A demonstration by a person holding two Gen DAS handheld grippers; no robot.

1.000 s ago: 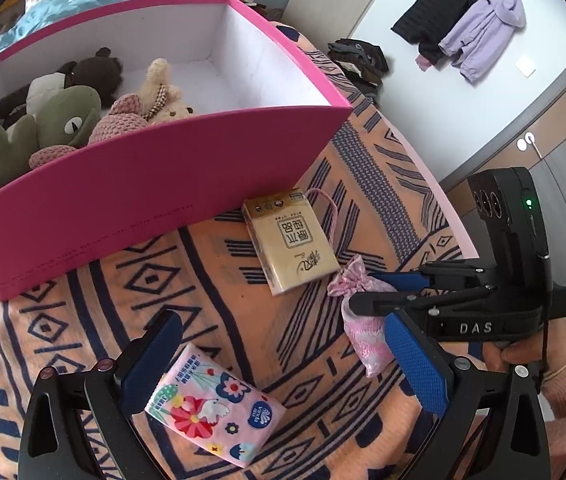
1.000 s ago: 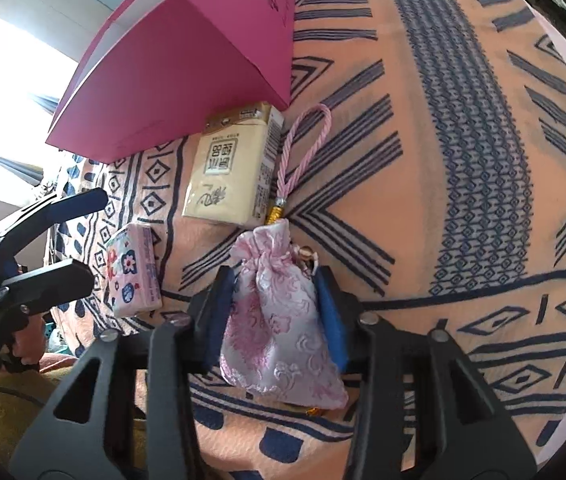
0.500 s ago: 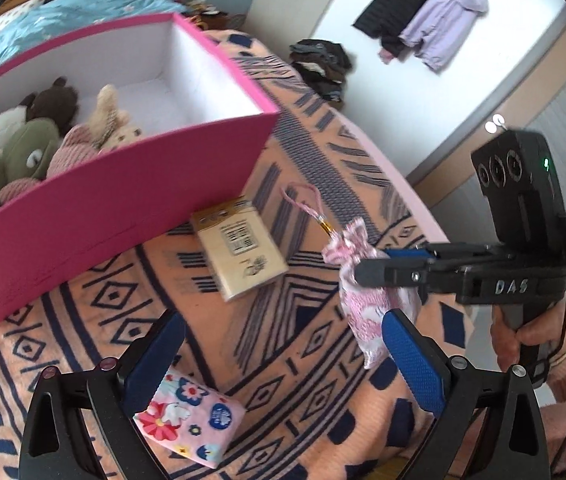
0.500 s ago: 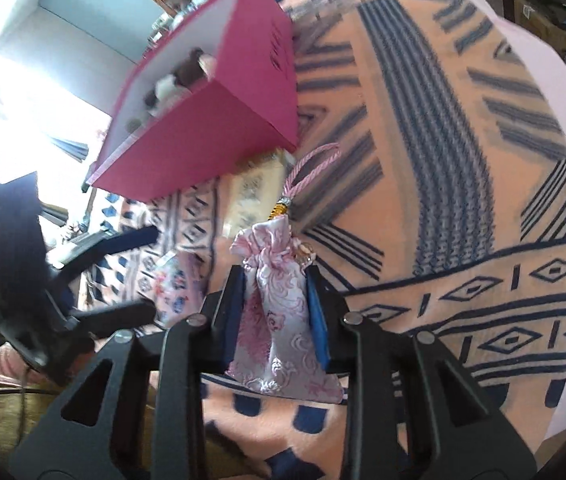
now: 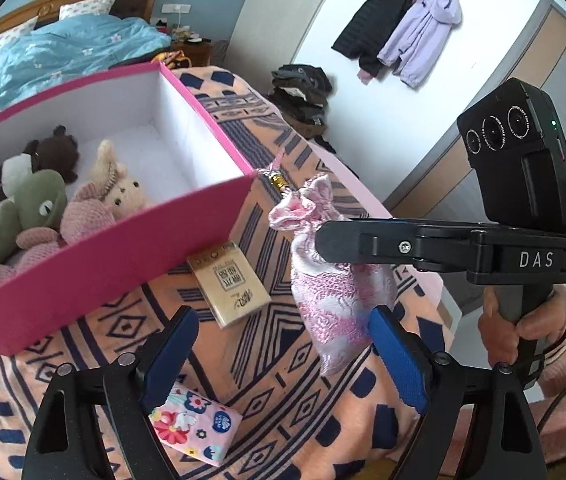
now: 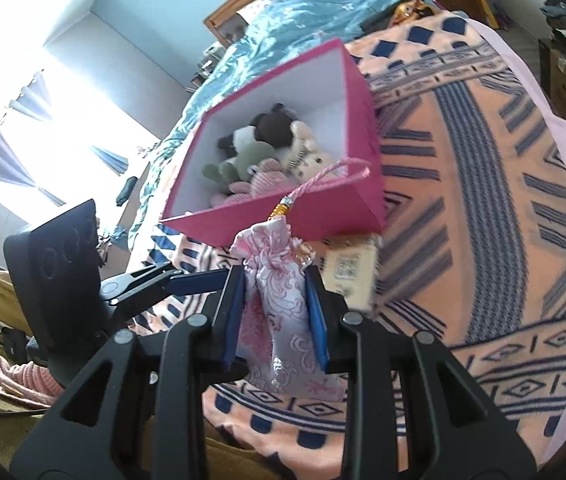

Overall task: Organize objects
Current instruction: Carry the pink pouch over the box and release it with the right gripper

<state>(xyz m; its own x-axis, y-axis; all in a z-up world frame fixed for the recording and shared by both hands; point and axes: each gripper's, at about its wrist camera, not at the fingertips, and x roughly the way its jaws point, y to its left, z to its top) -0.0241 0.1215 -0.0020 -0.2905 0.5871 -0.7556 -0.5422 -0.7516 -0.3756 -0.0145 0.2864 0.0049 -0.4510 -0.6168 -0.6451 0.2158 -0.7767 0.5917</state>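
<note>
In the left wrist view, the left gripper (image 5: 279, 354) hangs with jaws wide and empty over the orange patterned blanket (image 5: 283, 392), the flat gold packet (image 5: 229, 286) and floral tissue pack (image 5: 193, 426) lying just outside the open pink cardboard box (image 5: 95, 264) of plush toys (image 5: 43, 208); the packet's print is too small to read, while "DAS" shows on the right gripper (image 5: 363, 268). In the right wrist view, its jaws are clamped on the pink brocade drawstring pouch (image 6: 279, 304), lifted clear of the blanket before the box's near wall, likely to go over it.
</note>
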